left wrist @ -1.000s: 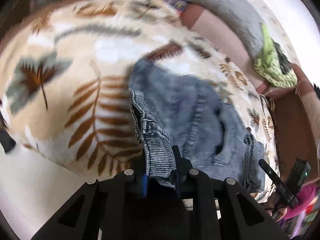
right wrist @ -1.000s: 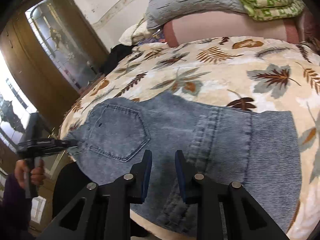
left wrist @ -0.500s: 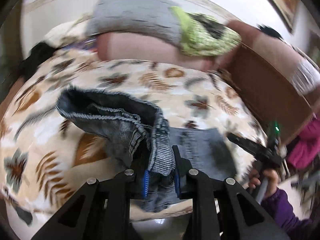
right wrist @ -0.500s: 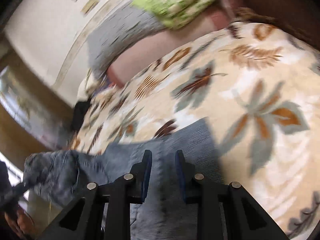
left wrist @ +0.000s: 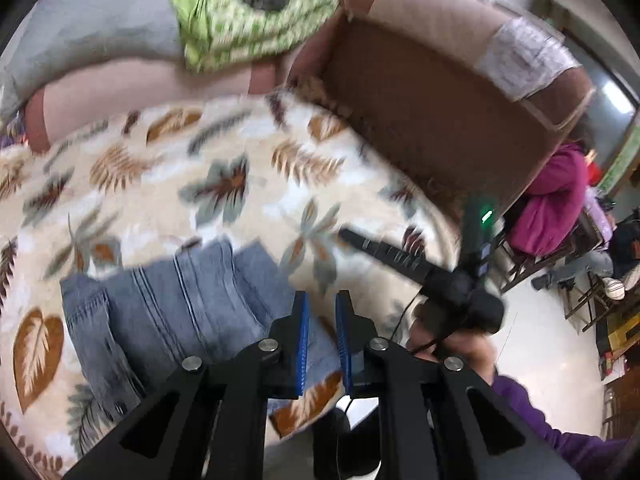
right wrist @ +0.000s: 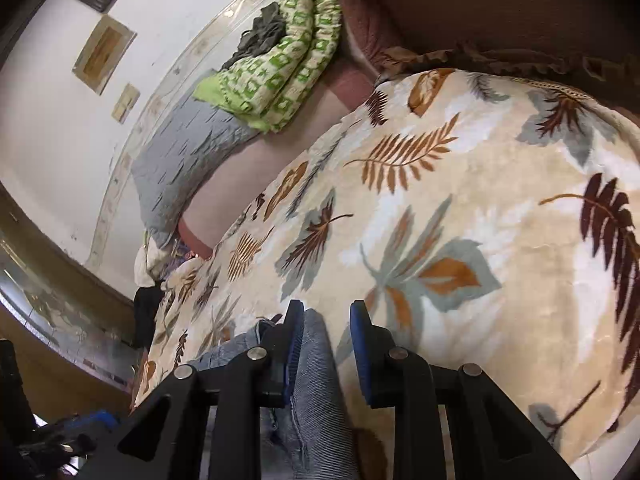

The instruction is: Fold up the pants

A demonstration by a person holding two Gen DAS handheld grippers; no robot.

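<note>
The blue denim pants (left wrist: 188,304) lie folded over on the leaf-patterned blanket (left wrist: 208,184), at the lower left of the left wrist view. My left gripper (left wrist: 320,312) is open and empty, its blue pads just above the pants' right edge. My right gripper (left wrist: 416,264) shows in that view, held in a hand to the right. In the right wrist view my right gripper (right wrist: 324,316) is open over the pants' end (right wrist: 316,392), which lies between and below the fingers.
A green patterned quilt (left wrist: 244,24) and grey pillow (left wrist: 88,36) lie at the head of the bed. A brown bed frame (left wrist: 440,120) rises at right. A person in magenta (left wrist: 556,200) sits beyond it. The blanket (right wrist: 460,220) stretches ahead.
My left gripper has let go of the denim and opened; the raised pants end now lies folded over flat. The right gripper has opened wider.
</note>
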